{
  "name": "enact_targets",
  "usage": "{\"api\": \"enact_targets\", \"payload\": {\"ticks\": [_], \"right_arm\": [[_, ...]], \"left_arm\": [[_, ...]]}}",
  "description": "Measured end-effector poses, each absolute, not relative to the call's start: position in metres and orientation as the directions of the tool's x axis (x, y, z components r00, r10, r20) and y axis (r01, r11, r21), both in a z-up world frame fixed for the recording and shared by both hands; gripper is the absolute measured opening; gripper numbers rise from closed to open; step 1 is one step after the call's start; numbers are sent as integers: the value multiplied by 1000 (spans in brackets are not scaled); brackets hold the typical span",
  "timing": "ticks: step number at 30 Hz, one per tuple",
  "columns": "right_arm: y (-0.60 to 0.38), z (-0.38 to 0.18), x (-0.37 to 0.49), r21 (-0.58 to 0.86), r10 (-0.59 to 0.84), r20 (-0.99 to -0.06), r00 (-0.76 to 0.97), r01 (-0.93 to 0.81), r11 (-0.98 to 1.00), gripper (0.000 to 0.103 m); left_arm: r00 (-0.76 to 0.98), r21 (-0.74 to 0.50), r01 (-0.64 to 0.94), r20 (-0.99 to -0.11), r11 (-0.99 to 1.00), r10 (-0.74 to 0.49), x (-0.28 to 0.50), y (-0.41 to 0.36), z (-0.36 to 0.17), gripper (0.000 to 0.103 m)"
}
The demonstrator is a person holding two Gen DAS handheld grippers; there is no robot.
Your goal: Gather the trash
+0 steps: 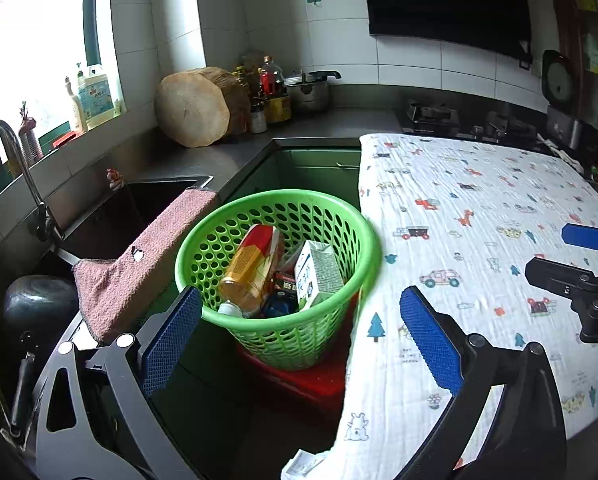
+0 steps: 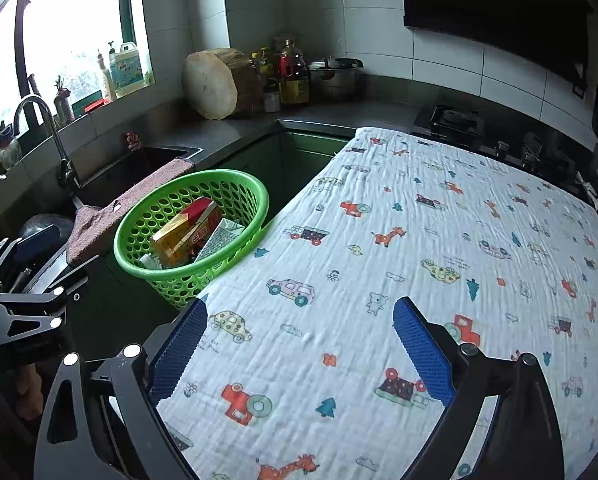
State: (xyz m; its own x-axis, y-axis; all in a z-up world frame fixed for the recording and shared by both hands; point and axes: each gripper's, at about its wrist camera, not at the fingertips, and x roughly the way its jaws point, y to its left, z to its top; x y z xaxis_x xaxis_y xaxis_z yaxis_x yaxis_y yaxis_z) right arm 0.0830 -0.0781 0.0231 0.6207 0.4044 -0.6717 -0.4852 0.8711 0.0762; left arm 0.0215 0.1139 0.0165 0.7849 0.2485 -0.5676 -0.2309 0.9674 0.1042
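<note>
A green perforated basket stands beside the table's left edge; it also shows in the right wrist view. It holds a yellow drink bottle, a white and green carton and smaller packets. My left gripper is open and empty, just above the near side of the basket. My right gripper is open and empty over the table covered with a printed cloth. The right gripper also shows in the left wrist view, at the right edge.
A sink with a tap and a pink towel lies left of the basket. A wooden chopping block, bottles and a pot stand on the counter. A stove lies behind the table. A red stool sits under the basket.
</note>
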Motion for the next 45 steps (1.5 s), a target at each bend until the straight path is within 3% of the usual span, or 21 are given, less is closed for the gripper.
{"api": "enact_targets", "payload": {"ticks": [17, 45], "right_arm": [[-130, 20, 18, 105, 371, -626, 687, -396, 912, 93], [-157, 22, 9, 100, 334, -620, 710, -351, 931, 94]], "left_arm": [[816, 100, -229, -522, 968, 247, -10, 75, 19, 98], [822, 80, -182, -534, 980, 196, -13, 57, 17, 98]]}}
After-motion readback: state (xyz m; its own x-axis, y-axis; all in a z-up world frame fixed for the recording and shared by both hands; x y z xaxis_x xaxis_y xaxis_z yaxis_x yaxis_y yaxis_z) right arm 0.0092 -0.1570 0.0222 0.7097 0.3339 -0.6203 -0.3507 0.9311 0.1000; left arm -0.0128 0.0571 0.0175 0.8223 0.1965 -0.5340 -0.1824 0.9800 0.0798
